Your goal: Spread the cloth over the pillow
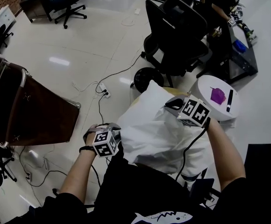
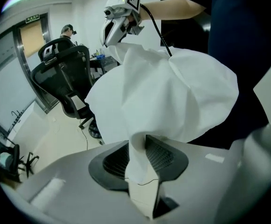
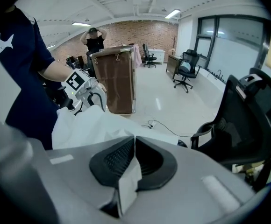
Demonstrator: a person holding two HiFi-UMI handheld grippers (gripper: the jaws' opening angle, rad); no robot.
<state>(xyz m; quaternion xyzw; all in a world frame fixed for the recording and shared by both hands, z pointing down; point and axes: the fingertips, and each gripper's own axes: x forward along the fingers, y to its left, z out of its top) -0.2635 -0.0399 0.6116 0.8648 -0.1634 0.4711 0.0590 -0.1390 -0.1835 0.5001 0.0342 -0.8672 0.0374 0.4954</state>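
Cloth point(image 1: 158, 133) edges: left gripper point(image 2: 138, 146), right gripper point(image 3: 133, 141)

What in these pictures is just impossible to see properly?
Pillow: in every view the cloth covers whatever lies beneath.
Left gripper: head view, its cube hides the jaws.
Purple thing on the round table: head view, too small to identify.
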